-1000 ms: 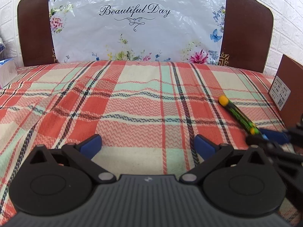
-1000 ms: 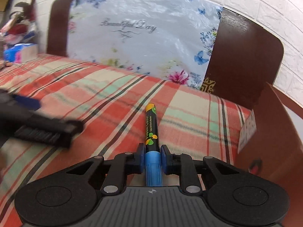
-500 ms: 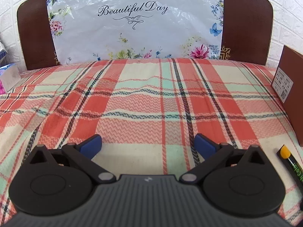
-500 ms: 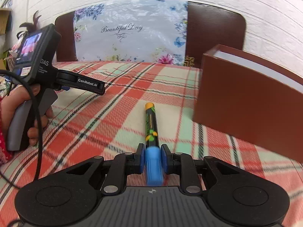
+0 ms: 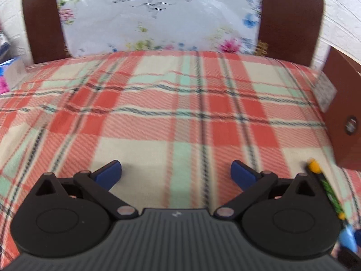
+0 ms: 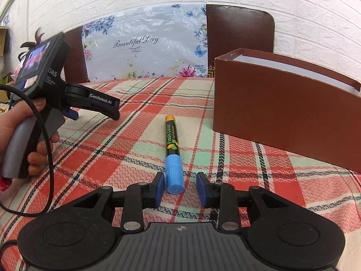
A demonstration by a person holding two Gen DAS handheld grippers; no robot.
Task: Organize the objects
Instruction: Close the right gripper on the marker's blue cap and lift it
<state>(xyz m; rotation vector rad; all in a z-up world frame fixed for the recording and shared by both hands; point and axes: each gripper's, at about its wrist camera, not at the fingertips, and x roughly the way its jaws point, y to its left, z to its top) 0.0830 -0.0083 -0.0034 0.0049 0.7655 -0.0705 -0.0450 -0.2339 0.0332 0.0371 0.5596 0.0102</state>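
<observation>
We see our right tool (image 6: 179, 188) opening, its blue pads clear of the black marker with blue cap and orange end (image 6: 172, 153) lying between them on the red-and-mint plaid cloth (image 6: 126, 140), beside the brown cardboard box (image 6: 282, 113). Our left tool (image 5: 176, 176) gapes wide, empty.

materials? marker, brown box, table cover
Marker: looks like smooth plastic, glossy black printed barrel, matte blue cap. Brown box: probably cardboard, satin brown skin over thin walls with a white inside. Table cover: woven fabric, matte, with a zigzag weave showing in the plaid.
</observation>
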